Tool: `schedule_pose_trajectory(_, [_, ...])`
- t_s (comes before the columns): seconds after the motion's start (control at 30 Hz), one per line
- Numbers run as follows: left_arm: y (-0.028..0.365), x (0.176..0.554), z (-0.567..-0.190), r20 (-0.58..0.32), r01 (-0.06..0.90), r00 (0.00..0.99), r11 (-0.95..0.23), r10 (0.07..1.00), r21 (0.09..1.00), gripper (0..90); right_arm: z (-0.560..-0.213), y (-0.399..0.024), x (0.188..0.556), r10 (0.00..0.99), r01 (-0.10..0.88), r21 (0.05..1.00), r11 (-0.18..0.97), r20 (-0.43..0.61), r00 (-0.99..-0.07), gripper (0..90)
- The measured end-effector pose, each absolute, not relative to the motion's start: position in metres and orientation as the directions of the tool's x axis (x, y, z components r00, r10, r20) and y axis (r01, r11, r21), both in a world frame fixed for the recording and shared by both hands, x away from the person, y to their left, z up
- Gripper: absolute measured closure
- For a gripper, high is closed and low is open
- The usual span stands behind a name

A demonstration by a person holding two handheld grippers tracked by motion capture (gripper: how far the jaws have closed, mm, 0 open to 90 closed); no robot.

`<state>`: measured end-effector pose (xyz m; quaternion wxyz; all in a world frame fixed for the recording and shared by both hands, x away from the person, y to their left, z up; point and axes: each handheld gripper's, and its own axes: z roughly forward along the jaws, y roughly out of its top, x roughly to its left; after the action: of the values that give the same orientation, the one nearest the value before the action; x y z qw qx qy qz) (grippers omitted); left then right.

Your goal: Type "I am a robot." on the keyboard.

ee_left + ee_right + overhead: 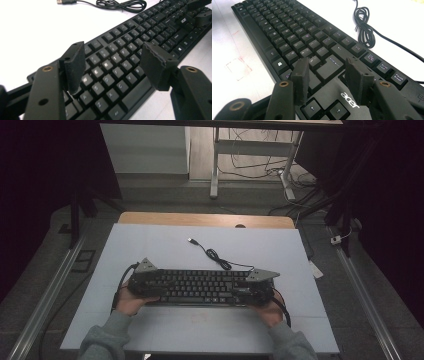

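The left hand-held gripper (112, 67) hovered released above the letter keys, nothing between its jaws, while the right hand-held gripper (327, 80) likewise gaped over the arrow cluster. The Acer keyboard (200, 286) lay flat on the bench (165, 245), presumably set down, its coiled USB cable (216, 256) trailing beyond.

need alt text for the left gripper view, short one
The left hand-held gripper hangs with its two black jaws apart, nothing between them, above the letter keys of a black keyboard on a white table. Beyond the keyboard lie its coiled cable and USB plug.
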<state>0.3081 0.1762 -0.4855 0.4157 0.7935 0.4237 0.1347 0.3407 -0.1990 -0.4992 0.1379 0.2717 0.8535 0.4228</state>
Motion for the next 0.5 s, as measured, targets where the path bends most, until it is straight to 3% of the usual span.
schedule_pose_trajectory(0.5, [0.1785, 0.3059, -0.4897, -0.144, 0.572, 0.608, -0.305, 0.781, 0.761, 32.9, -0.4978, -0.1977, 0.3406, 0.578, 0.335, 0.805, 0.489, -0.011, -0.816, 54.8])
